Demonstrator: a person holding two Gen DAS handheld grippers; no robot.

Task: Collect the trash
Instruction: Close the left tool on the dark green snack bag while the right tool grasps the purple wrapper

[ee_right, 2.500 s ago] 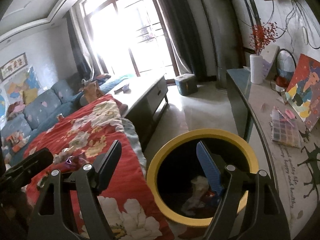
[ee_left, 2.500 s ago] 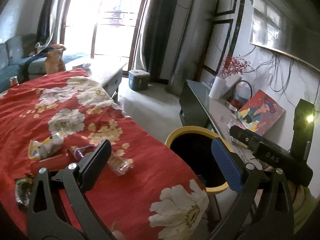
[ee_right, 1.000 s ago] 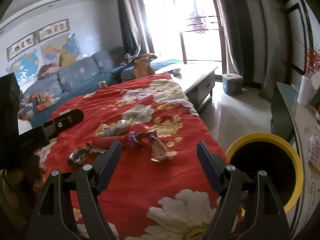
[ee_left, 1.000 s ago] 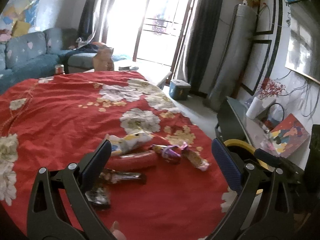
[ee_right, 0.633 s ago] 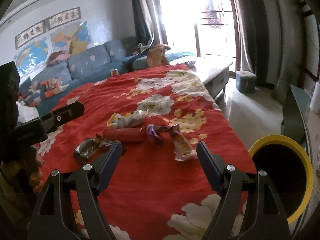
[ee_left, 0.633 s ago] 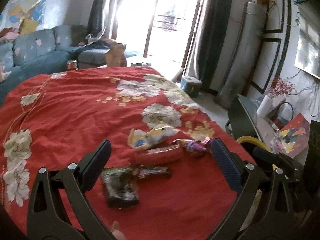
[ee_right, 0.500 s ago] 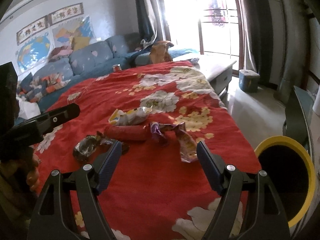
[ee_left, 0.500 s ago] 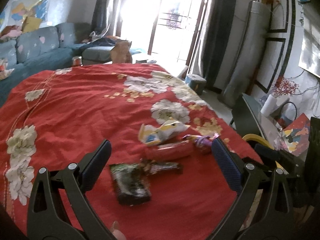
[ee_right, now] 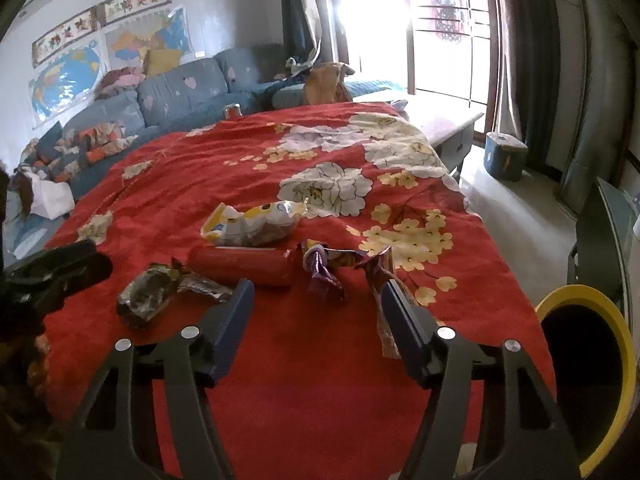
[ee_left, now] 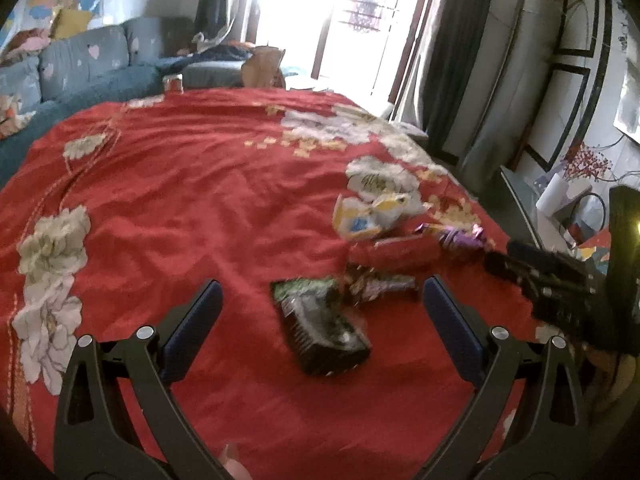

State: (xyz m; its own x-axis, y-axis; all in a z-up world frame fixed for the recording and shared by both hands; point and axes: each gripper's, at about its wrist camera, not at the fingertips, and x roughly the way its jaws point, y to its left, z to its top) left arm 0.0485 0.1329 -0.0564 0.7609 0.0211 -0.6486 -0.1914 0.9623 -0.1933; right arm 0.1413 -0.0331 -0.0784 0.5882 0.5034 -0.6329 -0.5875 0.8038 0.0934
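Both claws are spread wide and hold nothing: the left gripper (ee_left: 318,320) hangs over the dark green wrapper (ee_left: 324,326), and the right gripper (ee_right: 316,320) hangs just in front of the purple wrapper (ee_right: 322,270). Neither claw touches any trash at this moment.

All the trash that can be seen lies in one loose group on the red flowered cloth (ee_right: 240,168). Beside the purple wrapper there is a long crumpled wrapper (ee_right: 384,304), partly hidden behind one right finger. A red tube-shaped pack (ee_right: 242,266) lies next to them, and a yellow and white bag (ee_right: 252,222) is touching its far side. A dark wrapper (ee_right: 146,296) lies further to the left, near the left gripper.

The yellow-rimmed bin (ee_right: 586,376) stands on the floor just beside the edge of the cloth. Its inside is dark, so I cannot tell what is already in it. I judge that at least five pieces are left to collect, so much of the work remains.
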